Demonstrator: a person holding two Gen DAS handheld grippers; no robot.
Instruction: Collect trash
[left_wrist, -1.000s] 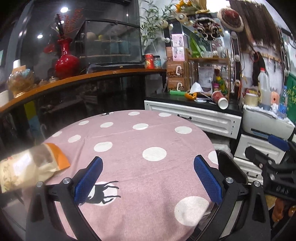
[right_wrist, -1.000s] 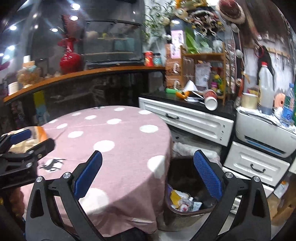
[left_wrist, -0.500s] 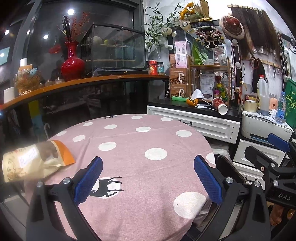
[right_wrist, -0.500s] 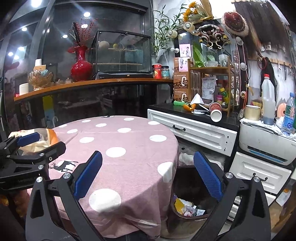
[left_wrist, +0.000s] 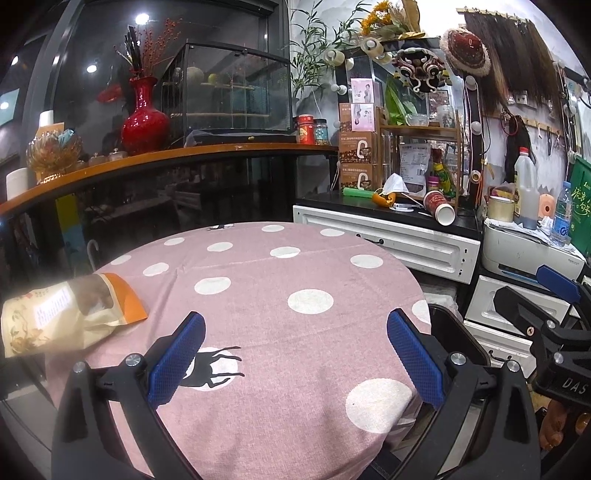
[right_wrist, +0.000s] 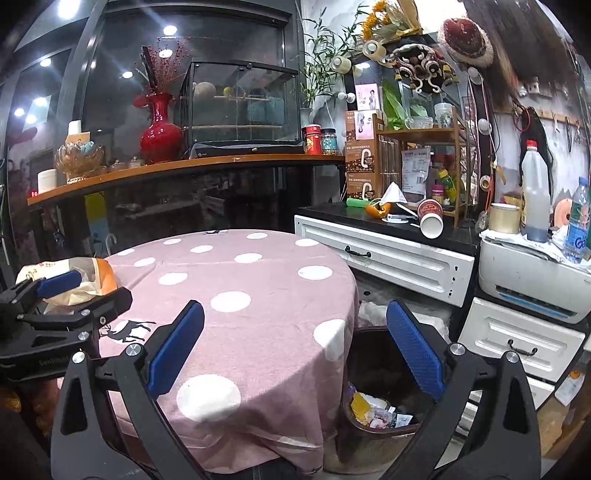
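Snack bag: a crumpled cream-and-orange snack bag lies on the table's left edge, the only loose litter I see on the cloth.
Table: a round table under a pink polka-dot cloth, with a black deer print on one white dot near the front.
Trash bin: a dark trash bin stands on the floor just beside the table's right side, already holding several wrappers.
Left gripper: the left gripper hovers above the table's front with its blue pads spread wide and nothing between them; the bag sits off to its left, not touched.
Right gripper: the right gripper hangs over the table's right edge, jaws wide apart and empty, the bin below it.
Progress: judging by the wrappers in the bin, part of the collecting looks done; the bag remains to be picked up and dropped in.
Writing: the bag carries a white label whose text is too blurred to read; "DAS" shows on the right gripper's body in the left view; boxes on the counter behind the table bear a large "C".
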